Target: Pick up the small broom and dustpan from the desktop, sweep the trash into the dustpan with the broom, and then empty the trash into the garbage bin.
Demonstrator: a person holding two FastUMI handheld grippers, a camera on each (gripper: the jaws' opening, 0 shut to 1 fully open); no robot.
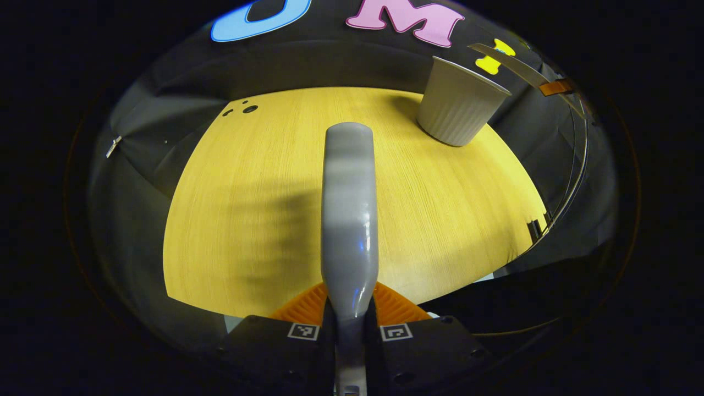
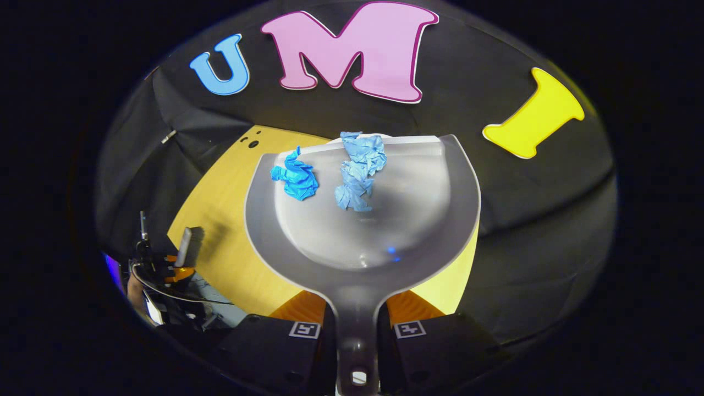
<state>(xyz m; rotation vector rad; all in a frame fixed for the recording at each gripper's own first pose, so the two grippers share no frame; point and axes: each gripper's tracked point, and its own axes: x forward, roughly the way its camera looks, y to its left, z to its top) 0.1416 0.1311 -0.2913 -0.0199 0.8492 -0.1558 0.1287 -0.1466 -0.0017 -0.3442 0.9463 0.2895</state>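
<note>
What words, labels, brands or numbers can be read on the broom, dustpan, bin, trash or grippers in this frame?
None can be read on any of them.
broom: plain, no marking.
dustpan: plain, no marking.
garbage bin: ribbed wall, no lettering.
blue trash: unprinted.
square markers on the left gripper and right gripper: coded patterns, not words or numbers.
</note>
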